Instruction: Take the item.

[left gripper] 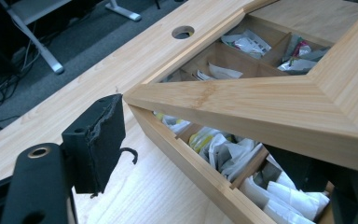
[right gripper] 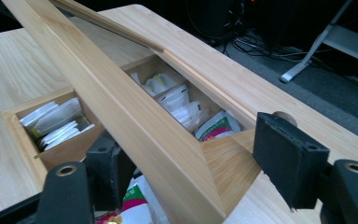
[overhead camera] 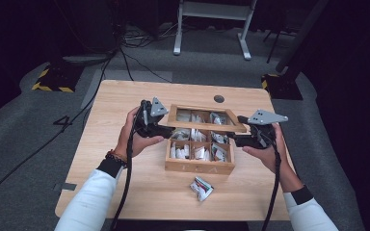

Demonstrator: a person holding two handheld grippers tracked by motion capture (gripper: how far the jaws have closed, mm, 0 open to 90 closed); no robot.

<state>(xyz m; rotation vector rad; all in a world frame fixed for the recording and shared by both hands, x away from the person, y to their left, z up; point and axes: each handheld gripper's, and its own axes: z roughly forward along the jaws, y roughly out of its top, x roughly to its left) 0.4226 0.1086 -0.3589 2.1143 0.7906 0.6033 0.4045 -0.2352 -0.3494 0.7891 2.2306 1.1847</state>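
A wooden box (overhead camera: pixel 200 166) with several compartments of tea bags stands mid-table. Its wooden frame lid (overhead camera: pixel 207 126) is raised at a tilt over the box. My left gripper (overhead camera: pixel 169 131) is at the lid's front left corner. In the left gripper view that corner (left gripper: pixel 242 100) lies between the jaws of the left gripper (left gripper: pixel 205 154), and a small gap shows beside the foam pad (left gripper: pixel 95 140). My right gripper (overhead camera: pixel 231 138) straddles the front right corner. In the right gripper view the lid (right gripper: pixel 135 126) runs between the wide jaws of the right gripper (right gripper: pixel 198 165), one pad (right gripper: pixel 289 161) just off the corner's tip.
A loose tea bag packet (overhead camera: pixel 201 187) lies on the table in front of the box. A round cable hole (overhead camera: pixel 218 98) sits near the table's far edge. Cables and a white desk frame (overhead camera: pixel 212 24) are on the floor beyond.
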